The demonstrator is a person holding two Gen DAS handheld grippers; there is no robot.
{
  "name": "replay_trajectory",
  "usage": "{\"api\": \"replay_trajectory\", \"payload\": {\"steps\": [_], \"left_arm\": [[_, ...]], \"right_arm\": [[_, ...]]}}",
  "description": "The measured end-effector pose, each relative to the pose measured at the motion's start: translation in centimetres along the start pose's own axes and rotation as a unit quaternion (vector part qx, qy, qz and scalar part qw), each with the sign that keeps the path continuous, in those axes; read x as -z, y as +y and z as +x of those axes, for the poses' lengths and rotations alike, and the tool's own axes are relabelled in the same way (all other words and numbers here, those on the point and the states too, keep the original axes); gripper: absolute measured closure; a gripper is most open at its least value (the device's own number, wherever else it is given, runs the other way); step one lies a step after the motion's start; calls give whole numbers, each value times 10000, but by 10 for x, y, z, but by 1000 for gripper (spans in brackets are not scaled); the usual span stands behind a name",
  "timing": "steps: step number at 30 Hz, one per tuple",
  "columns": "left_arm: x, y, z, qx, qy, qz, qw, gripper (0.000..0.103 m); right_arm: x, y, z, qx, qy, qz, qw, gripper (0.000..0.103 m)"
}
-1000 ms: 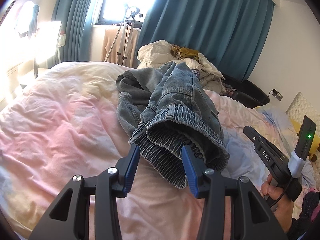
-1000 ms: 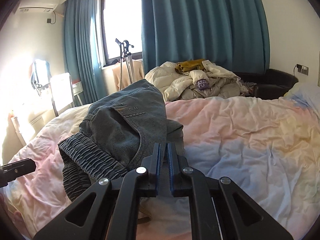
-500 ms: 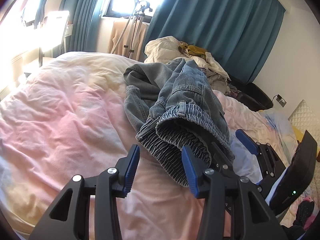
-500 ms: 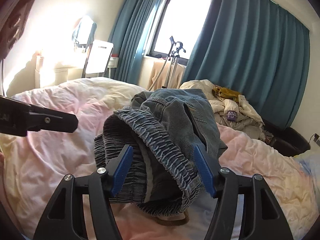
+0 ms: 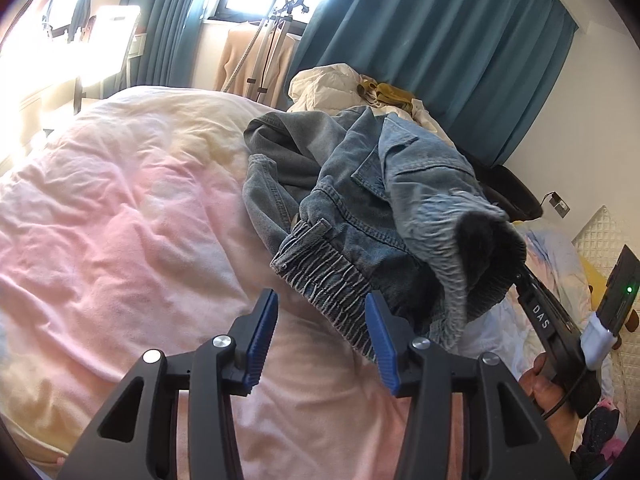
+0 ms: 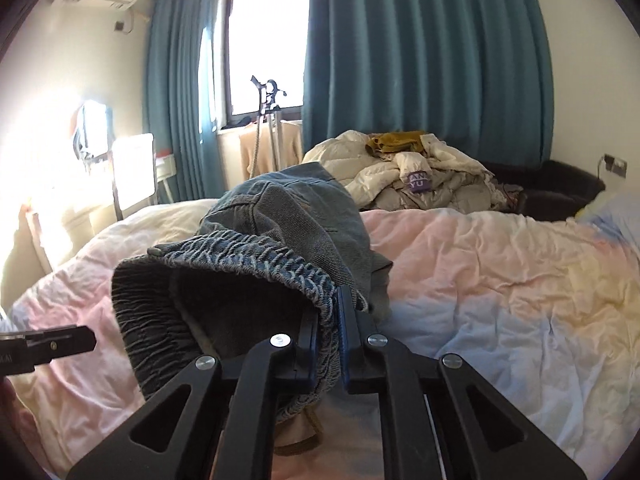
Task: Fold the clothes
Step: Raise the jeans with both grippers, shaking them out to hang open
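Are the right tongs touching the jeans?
Touching. The right wrist view shows the right tongs squeezed shut on the stretchy waistband of the jeans, denim pinched between both blue pads.

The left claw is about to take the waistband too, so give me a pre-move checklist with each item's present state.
1. Right claw shut on the waistband: ok, denim is pinched between its pads.
2. Left claw open: ok, its pads stand wide apart.
3. Waistband inside the left claw's gap: not ok, the elastic edge lies just beyond the tips.
4. Jeans lifted off the duvet: not ok, the legs lie bunched on it.
5. Which way the jeans face: cannot tell, too crumpled.
6. Clothes pile apart from the jeans: ok, it sits beyond the bed.
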State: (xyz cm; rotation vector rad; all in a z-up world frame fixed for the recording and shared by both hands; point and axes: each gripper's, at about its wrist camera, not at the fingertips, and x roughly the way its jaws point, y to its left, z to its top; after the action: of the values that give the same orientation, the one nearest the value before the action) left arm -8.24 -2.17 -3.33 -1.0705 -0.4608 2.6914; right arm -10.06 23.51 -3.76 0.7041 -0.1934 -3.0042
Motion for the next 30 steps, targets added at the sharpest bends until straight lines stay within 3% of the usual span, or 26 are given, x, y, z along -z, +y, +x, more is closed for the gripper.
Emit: {"api": "replay_trajectory", "payload": {"steps": [4,9,13,18,21,23,26,28,29,30], "left_arm": [[4,-7,1,66,-126,33,9999,56],[9,-16,10,18,-62,266,9996,56],[13,-21,17,-32,-6,376,9993,56],[14,-19,21,144,60,254,9996,56],[12,-16,23,310,106,63,9994,56],[8,-14,25,422,92,-94,9990,56],[-2,-10,27,544,47,-334,9979,56],[-9,-8,30,632,58,-460,9969,56],[-13,-7,32,680,73,-509,9964,56],[-17,-7,34,701,76,-527,9961,56]], "right_arm": [[10,-63,18,-21,441,1457,9883,96],[52,-119,53,24,1281,2894,9486,96],[73,-141,64,-8,1551,3489,9242,96],[71,-143,47,-34,1428,3637,9205,91],[75,-146,23,-119,1310,3934,9099,90],[77,-149,4,-129,1201,4090,9045,83],[68,-156,-22,-67,706,4132,9079,64],[58,-160,-33,-52,309,4099,9116,32],[52,-160,-34,-57,172,4055,9139,23],[48,-159,-29,-78,174,3982,9171,20]]}}
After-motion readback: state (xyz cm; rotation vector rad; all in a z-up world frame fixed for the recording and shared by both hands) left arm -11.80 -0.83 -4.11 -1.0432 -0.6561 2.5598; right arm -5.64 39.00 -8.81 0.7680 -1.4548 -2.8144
